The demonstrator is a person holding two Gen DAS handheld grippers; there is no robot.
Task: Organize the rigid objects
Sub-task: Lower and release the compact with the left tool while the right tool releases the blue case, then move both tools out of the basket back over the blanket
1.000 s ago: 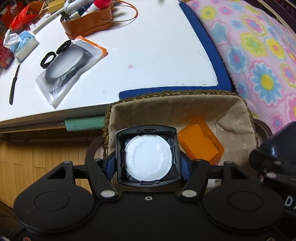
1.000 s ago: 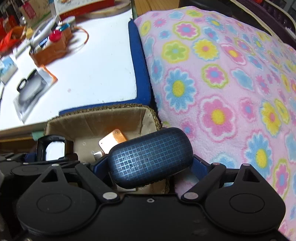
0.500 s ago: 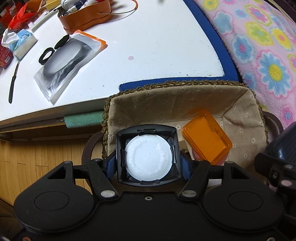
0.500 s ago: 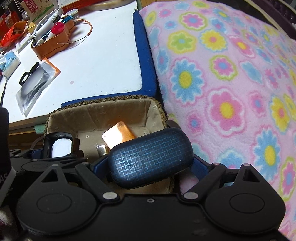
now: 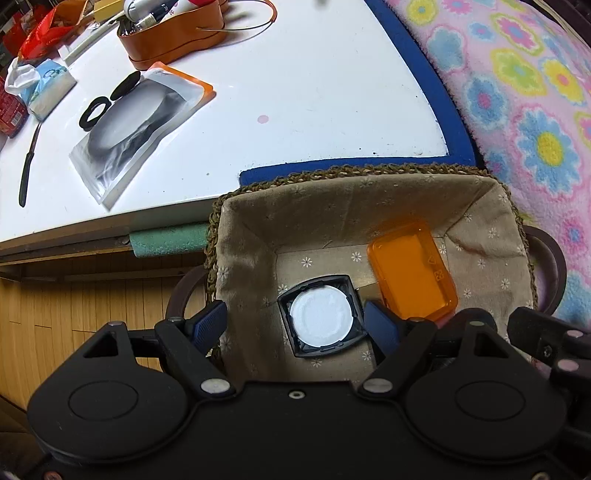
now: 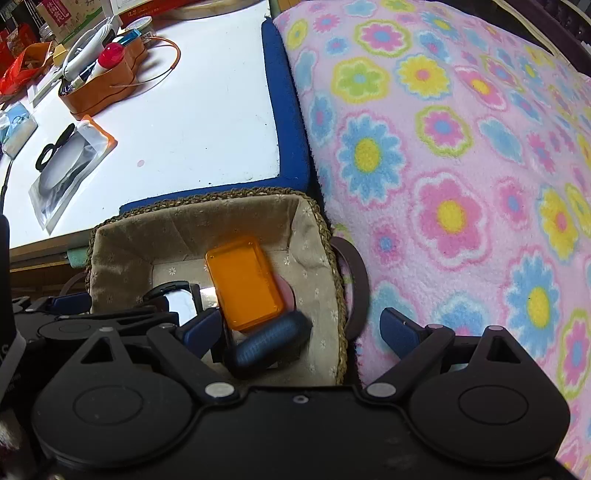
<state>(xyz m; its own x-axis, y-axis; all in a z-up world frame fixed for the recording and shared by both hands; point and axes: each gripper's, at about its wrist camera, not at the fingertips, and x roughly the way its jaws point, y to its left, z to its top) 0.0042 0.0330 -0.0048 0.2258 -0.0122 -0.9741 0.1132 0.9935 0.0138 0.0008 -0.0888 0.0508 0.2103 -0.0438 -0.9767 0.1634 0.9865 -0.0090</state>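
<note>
A woven basket (image 5: 351,171) with a beige cloth lining stands below the table edge. On its floor lie an orange plastic box (image 5: 410,273) and a black square case with a white disc (image 5: 321,315). My left gripper (image 5: 295,325) hangs over that case, its jaws opening and its pads clear of it. In the right wrist view a dark blue checked case (image 6: 271,341) lies blurred in the basket (image 6: 207,201) beside the orange box (image 6: 243,282). My right gripper (image 6: 301,330) is above it with its jaws opening wide and nothing pressed between them.
A white table (image 5: 295,92) with a blue edge lies beyond the basket, bearing an orange leather tray of pens (image 5: 173,33), a plastic pouch (image 5: 136,122) and a tissue pack (image 5: 44,88). A flowered pink blanket (image 6: 443,147) fills the right. Wooden floor (image 5: 74,295) shows at the left.
Both grippers have let go. The black case with the white disc and the dark blue case have dropped from the jaws into the basket, and both pairs of jaws have spread.
</note>
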